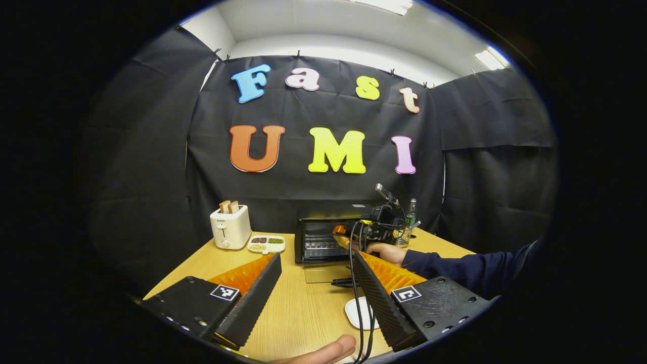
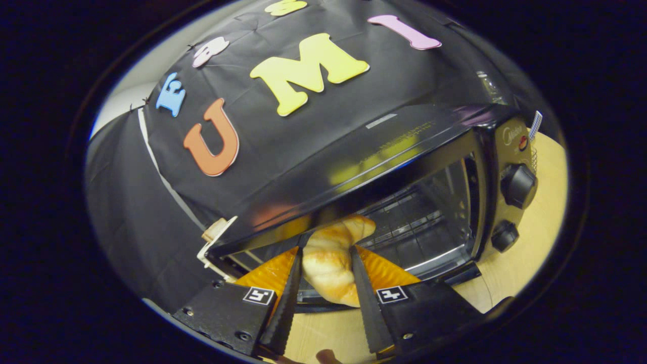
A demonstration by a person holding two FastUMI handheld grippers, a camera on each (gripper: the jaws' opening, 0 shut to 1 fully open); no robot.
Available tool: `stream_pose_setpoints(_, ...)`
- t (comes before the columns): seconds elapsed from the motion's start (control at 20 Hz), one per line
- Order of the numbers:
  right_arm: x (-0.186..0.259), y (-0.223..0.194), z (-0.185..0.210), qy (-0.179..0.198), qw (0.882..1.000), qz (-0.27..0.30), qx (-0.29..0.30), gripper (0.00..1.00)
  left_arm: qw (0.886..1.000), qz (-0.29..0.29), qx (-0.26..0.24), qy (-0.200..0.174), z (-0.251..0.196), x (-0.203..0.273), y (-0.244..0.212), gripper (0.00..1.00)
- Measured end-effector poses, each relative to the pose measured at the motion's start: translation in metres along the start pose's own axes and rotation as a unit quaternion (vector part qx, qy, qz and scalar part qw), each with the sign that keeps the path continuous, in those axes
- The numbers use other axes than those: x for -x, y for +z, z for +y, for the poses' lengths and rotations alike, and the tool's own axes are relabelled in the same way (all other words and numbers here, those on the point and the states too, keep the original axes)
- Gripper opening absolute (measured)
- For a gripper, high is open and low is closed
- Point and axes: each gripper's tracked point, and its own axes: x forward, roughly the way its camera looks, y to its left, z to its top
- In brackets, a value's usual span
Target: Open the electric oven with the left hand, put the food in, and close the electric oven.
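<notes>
Golden croissant (image 2: 328,263) — 1 — clamped in right gripper (image 2: 326,268) at oven (image 2: 429,151).

One oven (image 1: 323,241), one toaster (image 1: 231,226) holding two toast slices (image 1: 229,206), one snack tray (image 1: 266,244), one bottle (image 1: 411,212), one croissant (image 2: 331,258).

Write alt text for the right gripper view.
The right gripper holds a croissant between its fingers at the mouth of an open black electric oven. The wire rack shows inside, with two knobs on the oven's right panel, all on a wooden table.
</notes>
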Motion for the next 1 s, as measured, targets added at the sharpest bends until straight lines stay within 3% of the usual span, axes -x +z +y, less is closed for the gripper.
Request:
stream_pose_setpoints(0.25, -0.033, 0.014, -0.011, -0.045, 0.996, -0.042, 0.063, 0.58, 1.000, 0.018, 0.002, 0.002, 0.004, -0.009, -0.011, 0.94)
stream_pose_setpoints(0.5, -0.042, 0.013, -0.004, -0.032, 0.995, -0.048, 0.082, 0.61, 0.999, 0.032, 0.009, 0.007, 0.007, -0.015, -0.021, 0.94)
stream_pose_setpoints(0.75, -0.015, 0.004, -0.005, -0.027, 0.995, -0.032, 0.096, 0.96, 0.999, 0.033, 0.007, 0.009, 0.004, -0.008, -0.019, 0.94)
stream_pose_setpoints(0.8, -0.004, 0.004, -0.004, -0.024, 0.994, -0.032, 0.103, 1.00, 0.999, 0.031, 0.007, 0.008, 0.003, -0.006, -0.018, 0.94)
stream_pose_setpoints(1.0, 0.051, 0.002, 0.009, 0.015, 0.994, -0.014, 0.108, 0.96, 1.000, 0.028, 0.006, 0.001, -0.008, -0.002, -0.018, 0.94)
